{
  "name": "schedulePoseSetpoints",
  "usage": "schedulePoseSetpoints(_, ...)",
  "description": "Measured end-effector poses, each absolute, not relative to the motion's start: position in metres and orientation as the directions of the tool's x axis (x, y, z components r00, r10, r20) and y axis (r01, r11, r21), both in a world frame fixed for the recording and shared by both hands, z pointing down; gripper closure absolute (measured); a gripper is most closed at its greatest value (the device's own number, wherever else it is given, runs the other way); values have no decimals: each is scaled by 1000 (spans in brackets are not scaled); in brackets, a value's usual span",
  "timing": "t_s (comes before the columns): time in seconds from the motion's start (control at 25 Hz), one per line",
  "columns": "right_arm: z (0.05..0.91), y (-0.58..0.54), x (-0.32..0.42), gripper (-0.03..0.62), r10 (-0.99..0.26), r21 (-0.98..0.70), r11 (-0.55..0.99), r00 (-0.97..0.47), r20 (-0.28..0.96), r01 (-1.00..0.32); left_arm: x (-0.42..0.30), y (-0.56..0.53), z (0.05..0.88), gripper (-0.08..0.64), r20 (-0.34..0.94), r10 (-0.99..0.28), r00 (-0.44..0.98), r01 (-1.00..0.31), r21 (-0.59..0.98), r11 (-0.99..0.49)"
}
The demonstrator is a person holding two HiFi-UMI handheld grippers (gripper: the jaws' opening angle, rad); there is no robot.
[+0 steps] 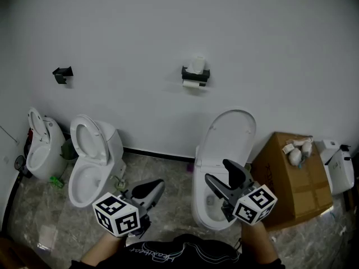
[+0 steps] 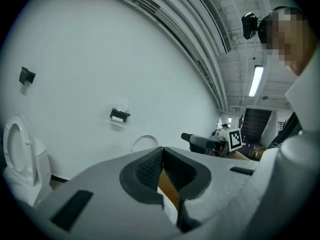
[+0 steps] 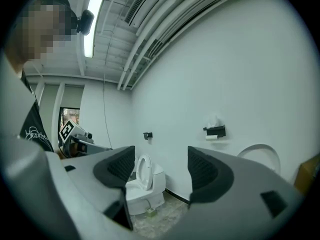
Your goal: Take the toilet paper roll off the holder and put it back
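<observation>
A black toilet paper holder [image 1: 195,74] hangs on the white wall, far ahead of both grippers. A white roll [image 1: 192,83] sits under its shelf and more white paper [image 1: 196,64] stands on top. The holder [image 3: 215,130] also shows small in the right gripper view, and the holder [image 2: 120,115] in the left gripper view. My left gripper [image 1: 157,185] is low at the left, jaws shut with nothing between the pads. My right gripper [image 1: 217,170] is held over the right toilet with its jaws open and empty. Neither gripper touches the holder.
Three white toilets stand along the wall: one far left [image 1: 42,150], a middle one [image 1: 92,156], and a right one with its lid [image 1: 227,136] up. A cardboard box [image 1: 294,178] sits at the right. A second, bare black holder [image 1: 63,73] is on the wall at left.
</observation>
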State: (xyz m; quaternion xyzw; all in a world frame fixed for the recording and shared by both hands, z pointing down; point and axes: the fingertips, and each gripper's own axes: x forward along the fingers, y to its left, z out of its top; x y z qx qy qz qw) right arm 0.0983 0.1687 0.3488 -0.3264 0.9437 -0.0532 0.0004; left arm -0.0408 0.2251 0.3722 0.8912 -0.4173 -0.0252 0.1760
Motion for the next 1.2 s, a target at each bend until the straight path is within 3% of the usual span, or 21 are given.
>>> schedulePoseSetpoints(0.32,349,91,99,186,-613,-59,787,-789,52,-615,-44,156,377,555,122,-768,629,-752,346,-561)
schedulePoseSetpoints(1.2,347,-106,85,178,-576,-29,813,-812,96,-581,-47,-32,372,555,142,-772,620,-768,314,-559)
